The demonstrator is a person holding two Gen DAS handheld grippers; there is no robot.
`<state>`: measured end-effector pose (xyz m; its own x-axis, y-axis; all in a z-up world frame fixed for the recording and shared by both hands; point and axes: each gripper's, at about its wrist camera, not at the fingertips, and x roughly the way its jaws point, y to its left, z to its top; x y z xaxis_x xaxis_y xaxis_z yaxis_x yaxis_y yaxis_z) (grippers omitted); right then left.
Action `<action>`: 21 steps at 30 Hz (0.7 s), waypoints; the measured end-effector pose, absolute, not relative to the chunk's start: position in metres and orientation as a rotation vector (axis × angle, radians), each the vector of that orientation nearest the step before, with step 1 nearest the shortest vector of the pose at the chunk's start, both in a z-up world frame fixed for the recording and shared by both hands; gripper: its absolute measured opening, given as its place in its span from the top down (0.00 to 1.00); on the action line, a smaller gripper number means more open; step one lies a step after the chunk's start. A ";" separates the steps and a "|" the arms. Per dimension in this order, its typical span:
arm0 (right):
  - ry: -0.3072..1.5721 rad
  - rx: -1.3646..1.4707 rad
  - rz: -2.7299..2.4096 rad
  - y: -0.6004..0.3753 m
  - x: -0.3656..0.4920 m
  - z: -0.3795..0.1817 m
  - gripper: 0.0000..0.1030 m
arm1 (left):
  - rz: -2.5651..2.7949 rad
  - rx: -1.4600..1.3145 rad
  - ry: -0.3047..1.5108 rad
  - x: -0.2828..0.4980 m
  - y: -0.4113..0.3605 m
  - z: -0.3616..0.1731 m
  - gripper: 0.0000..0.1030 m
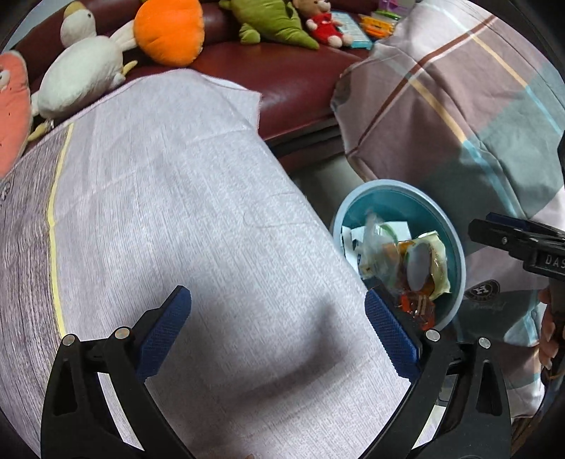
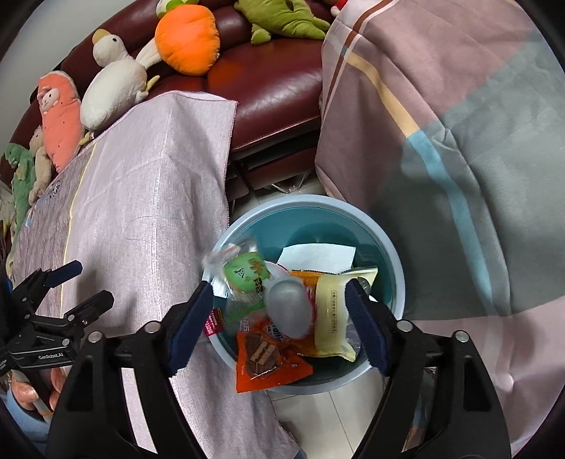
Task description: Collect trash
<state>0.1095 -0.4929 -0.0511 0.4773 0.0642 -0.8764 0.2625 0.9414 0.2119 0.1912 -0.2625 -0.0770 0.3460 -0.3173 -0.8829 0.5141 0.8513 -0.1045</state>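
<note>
A round blue bin stands on the floor beside the cloth-covered table. It holds several wrappers: an orange packet, a pale yellow packet, a green-labelled bag and white paper. My right gripper hangs open right over the bin, and a blurred grey oval piece lies loose between its fingers, touching neither pad. My left gripper is open wide above the bare cloth, holding nothing, with the bin to its right. Each gripper shows at the edge of the other's view.
A dark red sofa behind the table carries plush toys, among them a white duck and an orange carrot. A checked blanket hangs to the right of the bin. Pale floor tiles show below it.
</note>
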 end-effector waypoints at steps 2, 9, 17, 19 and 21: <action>1.072 0.341 -0.124 -0.491 0.106 -0.049 0.28 | -0.543 0.199 1.096 0.189 -0.260 -0.077 0.04; 1.054 0.336 -0.094 -0.471 0.082 -0.037 0.25 | -0.537 0.195 1.074 0.168 -0.247 -0.064 0.04; 1.010 0.315 -0.069 -0.439 0.040 -0.016 0.20 | -0.520 0.205 1.015 0.133 -0.223 -0.040 0.04; 1.004 0.306 -0.066 -0.430 0.029 -0.011 0.17 | -0.523 0.203 0.999 0.123 -0.217 -0.034 0.04; 0.999 0.290 -0.070 -0.424 0.019 -0.006 0.12 | -0.529 0.201 0.979 0.114 -0.212 -0.028 0.04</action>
<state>0.0188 -0.4244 -0.0064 0.5427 0.0742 -0.8366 0.1905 0.9593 0.2086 0.1135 -0.2119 -0.0276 0.4437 -0.3353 -0.8311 0.5117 0.8561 -0.0722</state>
